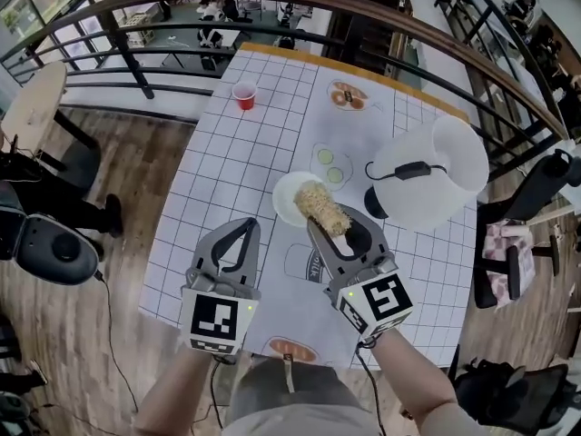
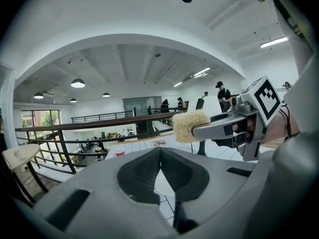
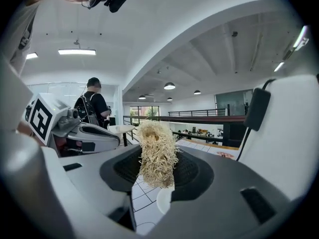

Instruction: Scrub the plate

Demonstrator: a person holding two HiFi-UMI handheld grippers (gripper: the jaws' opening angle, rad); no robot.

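Tan fibrous loofah scrubber [image 3: 157,153] is clamped in the right gripper [image 1: 325,218] jaws, over the small white round plate [image 1: 285,198] on the grid-patterned counter [image 1: 236,153]. Left gripper [image 1: 247,229] jaws are together, empty, near the plate. Risk: nothing pins the plate, so scrubbing pressure would likely skid it.

Left gripper [image 1: 243,230] closed; right gripper [image 1: 338,227] clamps scrubber [image 1: 321,206].
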